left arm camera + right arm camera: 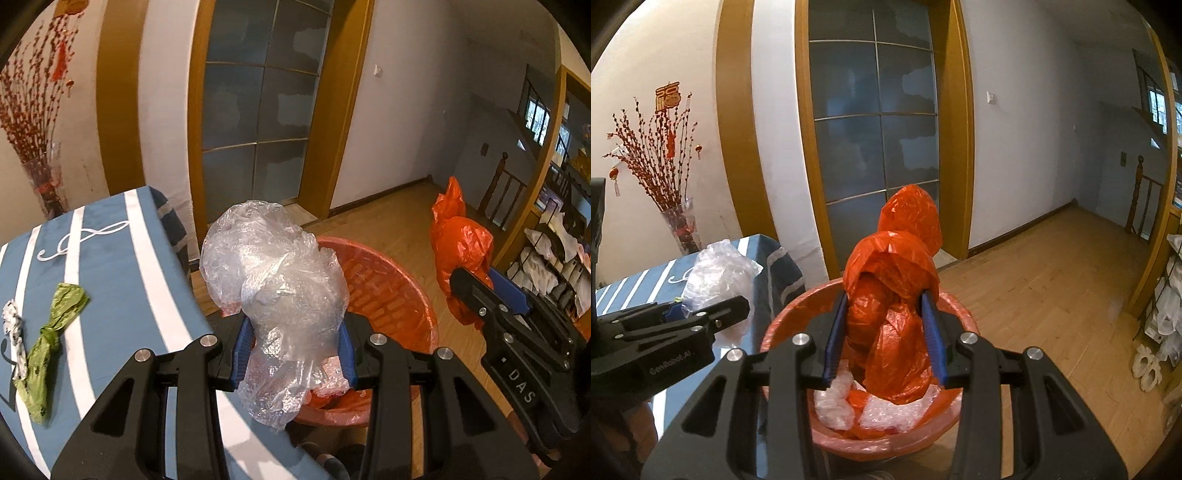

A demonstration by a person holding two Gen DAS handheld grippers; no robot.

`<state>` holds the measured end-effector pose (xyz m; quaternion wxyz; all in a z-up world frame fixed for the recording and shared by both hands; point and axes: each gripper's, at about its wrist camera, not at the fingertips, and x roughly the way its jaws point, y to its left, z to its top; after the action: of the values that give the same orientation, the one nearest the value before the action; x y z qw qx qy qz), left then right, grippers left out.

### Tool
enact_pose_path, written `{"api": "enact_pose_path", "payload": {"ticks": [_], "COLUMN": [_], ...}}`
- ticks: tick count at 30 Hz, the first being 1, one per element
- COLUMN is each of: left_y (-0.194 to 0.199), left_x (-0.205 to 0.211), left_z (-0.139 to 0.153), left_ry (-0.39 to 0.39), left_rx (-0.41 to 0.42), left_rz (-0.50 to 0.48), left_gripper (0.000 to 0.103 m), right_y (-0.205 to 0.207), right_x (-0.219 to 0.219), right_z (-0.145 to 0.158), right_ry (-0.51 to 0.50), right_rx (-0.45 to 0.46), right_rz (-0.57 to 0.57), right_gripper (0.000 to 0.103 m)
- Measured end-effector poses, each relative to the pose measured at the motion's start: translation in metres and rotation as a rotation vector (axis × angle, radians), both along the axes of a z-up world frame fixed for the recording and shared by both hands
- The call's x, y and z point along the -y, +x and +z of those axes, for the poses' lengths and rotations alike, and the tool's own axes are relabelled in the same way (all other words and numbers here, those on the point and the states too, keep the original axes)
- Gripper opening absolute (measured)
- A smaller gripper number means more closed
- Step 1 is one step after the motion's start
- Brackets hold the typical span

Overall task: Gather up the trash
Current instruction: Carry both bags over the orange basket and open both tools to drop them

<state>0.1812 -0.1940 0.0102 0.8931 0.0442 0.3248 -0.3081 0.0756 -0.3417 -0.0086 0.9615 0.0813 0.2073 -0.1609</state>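
Observation:
My left gripper is shut on a crumpled clear plastic bag and holds it over the near rim of the red trash bin. My right gripper is shut on a crumpled orange plastic bag and holds it above the same bin, which has clear and orange plastic inside. The right gripper with its orange bag shows at the right of the left wrist view. The left gripper with its clear bag shows at the left of the right wrist view.
A blue table with white stripes stands left of the bin; a green bag and a crumpled white scrap lie on it. A vase of red branches stands by the wall. A rack with items is at the right.

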Motion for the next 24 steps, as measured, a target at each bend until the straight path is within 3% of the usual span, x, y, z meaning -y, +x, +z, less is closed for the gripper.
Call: {"api": "enact_pose_path", "payload": {"ticks": [24], "left_y": [0.018], "left_x": [0.028], "left_z": [-0.021], "left_ry": [0.024], "left_rx": [-0.048], "left_rz": [-0.045], "left_gripper": [0.041], "right_y": [0.023], "right_x": [0.026], "right_z": [-0.012], "right_ry": [0.074], "right_rx": [-0.004], "right_rz": [0.029], "right_gripper": [0.04]}}
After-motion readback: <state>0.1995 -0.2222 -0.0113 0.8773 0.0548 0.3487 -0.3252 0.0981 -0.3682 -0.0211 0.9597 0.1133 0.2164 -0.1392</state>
